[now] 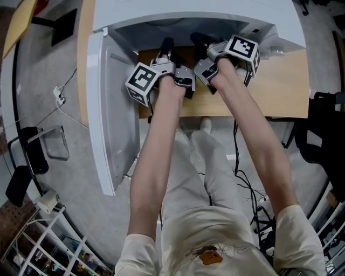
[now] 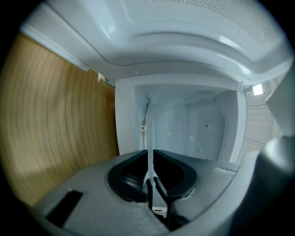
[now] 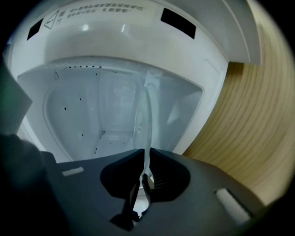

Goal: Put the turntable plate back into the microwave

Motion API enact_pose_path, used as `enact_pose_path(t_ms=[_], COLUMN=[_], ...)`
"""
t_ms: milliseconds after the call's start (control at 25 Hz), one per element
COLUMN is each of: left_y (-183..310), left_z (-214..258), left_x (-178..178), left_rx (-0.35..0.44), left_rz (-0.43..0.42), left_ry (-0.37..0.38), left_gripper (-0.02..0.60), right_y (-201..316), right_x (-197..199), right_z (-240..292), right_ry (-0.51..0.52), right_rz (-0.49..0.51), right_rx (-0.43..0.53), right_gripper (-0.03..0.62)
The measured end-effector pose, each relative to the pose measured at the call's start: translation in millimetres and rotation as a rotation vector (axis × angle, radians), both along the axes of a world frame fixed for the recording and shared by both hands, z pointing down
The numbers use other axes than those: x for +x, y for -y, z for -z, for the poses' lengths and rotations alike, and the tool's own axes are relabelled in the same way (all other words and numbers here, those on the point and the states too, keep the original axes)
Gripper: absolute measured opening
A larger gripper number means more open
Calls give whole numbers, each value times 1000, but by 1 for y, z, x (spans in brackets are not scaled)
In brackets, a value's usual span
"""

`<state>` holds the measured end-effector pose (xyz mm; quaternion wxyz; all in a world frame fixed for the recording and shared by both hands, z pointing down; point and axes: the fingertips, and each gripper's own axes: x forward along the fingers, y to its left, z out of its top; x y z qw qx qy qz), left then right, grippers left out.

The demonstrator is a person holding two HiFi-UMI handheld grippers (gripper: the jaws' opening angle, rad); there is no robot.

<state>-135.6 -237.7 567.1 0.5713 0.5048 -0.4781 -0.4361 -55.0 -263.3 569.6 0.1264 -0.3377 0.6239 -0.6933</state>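
The clear glass turntable plate (image 2: 149, 138) stands on edge between both grippers and shows as a thin pale line. My left gripper (image 2: 150, 153) is shut on its rim, and my right gripper (image 3: 146, 154) is shut on the plate (image 3: 146, 115) too. Both point into the white microwave cavity (image 2: 207, 124), whose back wall (image 3: 83, 120) lies just ahead. From the head view, the left gripper (image 1: 166, 47) and the right gripper (image 1: 198, 40) reach side by side into the microwave (image 1: 178, 16). The plate itself is hidden there.
The microwave door (image 1: 110, 108) hangs open at the left of the opening. The oven stands on a wooden table (image 1: 280, 81), and wood (image 2: 55, 115) shows beside the cavity. A black chair (image 1: 27, 156) and a wire rack (image 1: 54, 237) stand on the floor.
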Motion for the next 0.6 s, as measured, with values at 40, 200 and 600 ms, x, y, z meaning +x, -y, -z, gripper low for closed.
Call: enact_pose_path(t_ms=[40,200,600], left_y=[-4,-12,-16], left_z=[1,8,17], left_x=[1,3,3], left_rx=[5,29,53], left_rz=[-4,-6,-16], left_ry=[0,-8,-13], left_gripper=[16,0,0], right_y=[1,4,2], right_x=[0,3,17], right_z=[0,-1,12], right_ry=[-7,-42,-101], right_rz=[-8,-33,-67], right_rx=[-6,-26,-16], right_gripper=[40,40,118])
